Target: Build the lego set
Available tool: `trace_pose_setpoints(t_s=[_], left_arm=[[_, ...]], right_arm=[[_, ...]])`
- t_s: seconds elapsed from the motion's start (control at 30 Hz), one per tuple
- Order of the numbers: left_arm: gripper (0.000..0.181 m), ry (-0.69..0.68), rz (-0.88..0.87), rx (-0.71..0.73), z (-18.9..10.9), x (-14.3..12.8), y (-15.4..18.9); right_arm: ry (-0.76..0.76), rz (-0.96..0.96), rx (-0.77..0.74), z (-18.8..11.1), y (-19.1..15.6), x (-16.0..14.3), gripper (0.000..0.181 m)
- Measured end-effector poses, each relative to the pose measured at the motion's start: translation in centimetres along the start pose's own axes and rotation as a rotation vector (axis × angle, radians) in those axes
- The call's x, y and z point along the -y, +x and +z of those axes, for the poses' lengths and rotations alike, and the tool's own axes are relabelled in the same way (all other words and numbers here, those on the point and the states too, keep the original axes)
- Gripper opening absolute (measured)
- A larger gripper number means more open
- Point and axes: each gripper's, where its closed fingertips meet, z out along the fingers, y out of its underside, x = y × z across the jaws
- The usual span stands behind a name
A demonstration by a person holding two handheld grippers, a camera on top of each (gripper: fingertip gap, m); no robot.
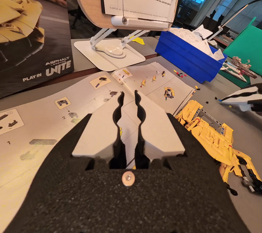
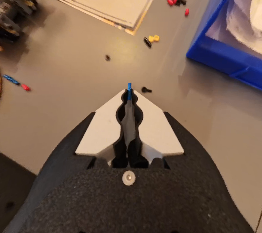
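My right hand-held gripper [image 2: 129, 91] is pinched together on a small blue plastic lego pin [image 2: 129, 91] just above the grey bench [image 2: 70, 59], a black peg [image 2: 146, 89] lying just beside it. My left hand-held gripper [image 1: 128, 91] hangs with its fingers apart over the open paper instruction booklet [image 1: 85, 98]. The half-built yellow lego car [image 1: 209, 138] lies to the right, near the blue plastic bin [image 1: 188, 57] beyond.

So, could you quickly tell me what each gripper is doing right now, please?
Left gripper: open, empty, above the instruction booklet.
Right gripper: closed on a small blue pin at its tips.
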Motion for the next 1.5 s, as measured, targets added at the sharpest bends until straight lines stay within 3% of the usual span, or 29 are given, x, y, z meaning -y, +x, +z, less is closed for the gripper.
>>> trace_pose_setpoints(t_s=[0.1, 0.27, 0.37, 0.5, 0.73, 0.87, 1.0, 1.07, 1.27, 1.4, 1.5], left_arm=[[0.015, -0.004, -0.002, 0.000, 0.0, -0.1, 0.0], [0.015, -0.005, -0.003, -0.001, 0.1, -0.1, 0.0], [0.015, -0.005, -0.005, -0.001, 0.0, -0.1, -0.1], [0.015, -0.002, -0.012, -0.005, 0.0, -0.1, 0.0], [0.015, -0.002, -0.008, -0.009, 0.0, 0.0, 0.2], [0.015, -0.002, -0.011, -0.013, 0.0, 0.0, 0.2], [0.015, -0.006, -0.006, -0.013, 0.0, 0.0, 0.3], [0.015, -0.004, -0.011, -0.016, 0.0, 0.0, 0.3], [0.015, -0.019, 0.001, -0.018, 0.3, -0.3, 0.6], [0.015, -0.014, -0.007, -0.015, 0.2, -0.2, 0.4], [0.015, -0.013, -0.013, -0.016, 0.2, -0.2, 0.3]], right_arm=[[0.085, -0.095, 0.165, -1.0, -4.6, 2.4, 0.004], [-0.004, -0.252, 0.512, -1.7, -14.4, 0.9, 0.004], [-0.079, -0.312, 0.599, -1.6, -17.6, -1.2, 0.004], [-0.076, -0.392, 0.554, -1.0, -18.5, -2.2, 0.004], [-0.031, -0.328, 0.521, -1.7, -16.5, -1.4, 0.010], [0.072, -0.194, 0.326, -2.3, -9.7, 0.7, 0.023], [0.028, -0.042, 0.036, -3.6, -1.0, -2.9, 0.024], [0.065, 0.007, -0.041, -4.2, 1.1, -4.1, 0.024], [0.079, 0.064, -0.088, -3.1, 1.7, -4.8, 0.023], [0.062, 0.051, -0.147, -3.0, 2.6, -5.2, 0.000], [0.050, 0.016, -0.087, -3.0, 1.1, -4.5, 0.000]])
